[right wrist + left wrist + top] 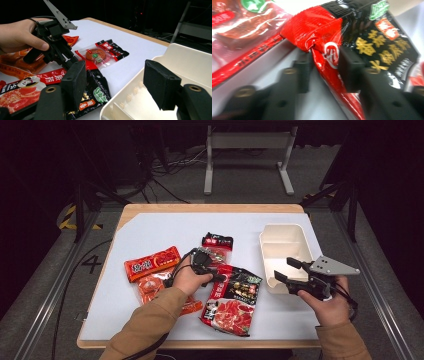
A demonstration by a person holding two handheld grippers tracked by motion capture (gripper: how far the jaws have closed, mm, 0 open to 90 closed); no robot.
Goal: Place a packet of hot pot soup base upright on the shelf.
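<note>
A large red-and-black food packet (232,297) lies at the middle front of the white table top. My left gripper (216,272) comes down on its upper left corner. In the left gripper view the two pads pinch a crumpled red fold of that packet (372,45), so my left gripper (325,67) is shut on it. From the right gripper view, the left gripper (68,62) stands on the packet (95,95). My right gripper (286,269) is open by the near end of the cream tray (280,232). Its jaws (117,82) have nothing between them.
An orange-red packet (152,262) and another beneath it (150,287) lie to the left. A small clear packet with a black-and-red end (217,242) lies behind the left gripper. The tray (185,57) holds nothing visible. A metal frame (247,142) stands beyond the table.
</note>
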